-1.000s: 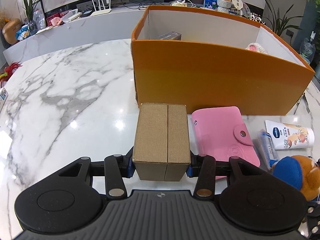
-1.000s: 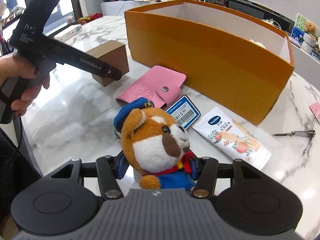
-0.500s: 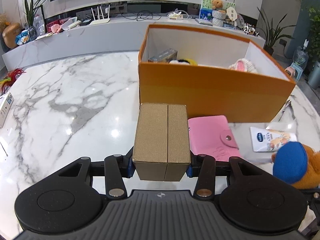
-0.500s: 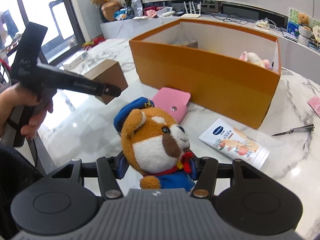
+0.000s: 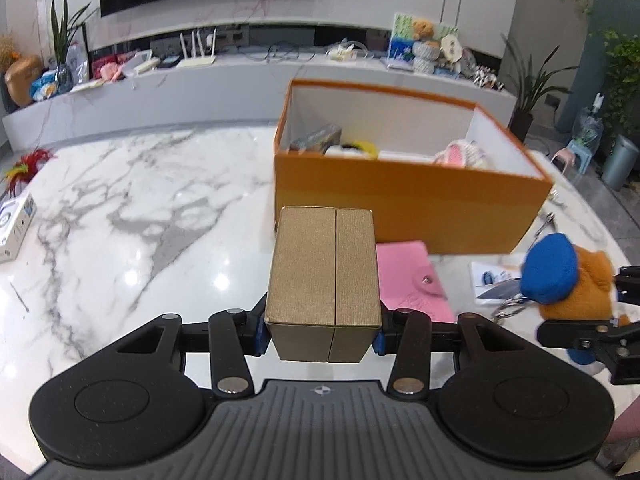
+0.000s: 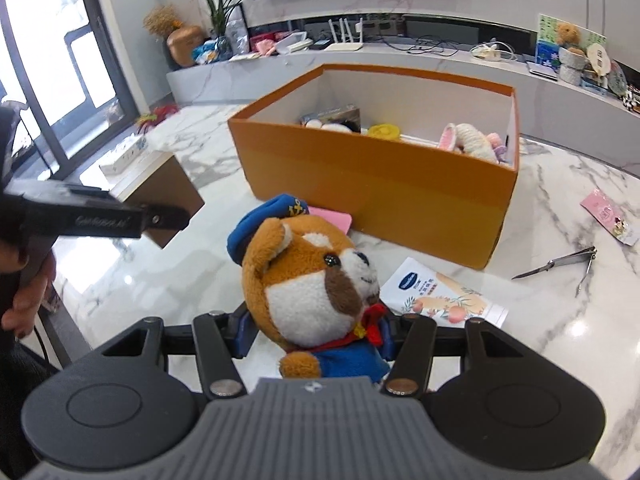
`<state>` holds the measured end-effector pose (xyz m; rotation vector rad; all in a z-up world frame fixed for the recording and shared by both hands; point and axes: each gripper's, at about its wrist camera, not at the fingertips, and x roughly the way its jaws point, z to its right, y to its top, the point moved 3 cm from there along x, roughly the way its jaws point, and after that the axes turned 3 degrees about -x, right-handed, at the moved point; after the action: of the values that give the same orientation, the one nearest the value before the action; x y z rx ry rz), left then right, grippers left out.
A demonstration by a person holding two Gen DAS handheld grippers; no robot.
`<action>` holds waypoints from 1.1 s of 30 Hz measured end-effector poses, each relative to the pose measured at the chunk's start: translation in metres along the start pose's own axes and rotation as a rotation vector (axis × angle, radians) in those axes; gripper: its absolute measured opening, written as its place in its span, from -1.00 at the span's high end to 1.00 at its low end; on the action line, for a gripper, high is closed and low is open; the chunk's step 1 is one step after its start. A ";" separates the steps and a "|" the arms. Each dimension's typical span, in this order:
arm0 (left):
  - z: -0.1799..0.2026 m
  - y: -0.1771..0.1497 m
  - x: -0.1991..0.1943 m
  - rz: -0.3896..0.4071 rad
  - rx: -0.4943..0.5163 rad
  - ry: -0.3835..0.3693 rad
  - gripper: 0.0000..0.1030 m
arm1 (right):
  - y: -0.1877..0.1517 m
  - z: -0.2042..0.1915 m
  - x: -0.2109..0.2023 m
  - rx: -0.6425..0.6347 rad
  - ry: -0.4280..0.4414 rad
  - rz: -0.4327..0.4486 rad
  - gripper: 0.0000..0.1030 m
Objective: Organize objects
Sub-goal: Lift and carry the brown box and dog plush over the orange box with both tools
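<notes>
**Both grippers loaded in front of the orange box**

The left gripper (image 5: 322, 330) has its fingers clamped on the two sides of a small brown cardboard box (image 5: 323, 276), held above the white marble table (image 5: 120, 208). The right gripper (image 6: 316, 334) pinches a brown-and-white plush dog in a blue cap and blue jacket (image 6: 310, 276) around its body, head upright.

Beyond both stands the large open orange cardboard box with white inner walls (image 6: 372, 184), which holds soft toys and a small dark carton. A pink snap-button card wallet (image 5: 412, 280) lies on the table near its front wall. To the right of it lies a white hand-cream tube with peach print (image 6: 444, 296), and further right a metal nail clipper (image 6: 560, 264).
</notes>
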<state>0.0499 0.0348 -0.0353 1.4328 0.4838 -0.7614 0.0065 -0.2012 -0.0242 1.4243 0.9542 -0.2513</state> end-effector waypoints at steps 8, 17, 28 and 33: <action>0.008 0.024 -0.015 0.070 0.017 -0.031 -0.01 | 0.017 0.001 -0.010 0.032 -0.012 0.049 -0.13; 0.017 0.070 -0.004 0.126 0.012 -0.053 -0.01 | 0.069 0.010 -0.028 0.056 -0.032 0.168 -0.13; 0.034 0.120 0.039 0.191 -0.012 -0.054 -0.01 | 0.135 0.049 -0.015 0.100 -0.095 0.273 -0.14; 0.037 0.128 0.071 0.171 -0.007 -0.033 -0.01 | 0.152 0.065 0.017 0.140 -0.081 0.267 -0.14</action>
<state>0.1851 -0.0176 0.0071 1.4322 0.3331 -0.6445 0.1452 -0.2246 0.0641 1.6391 0.6820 -0.1773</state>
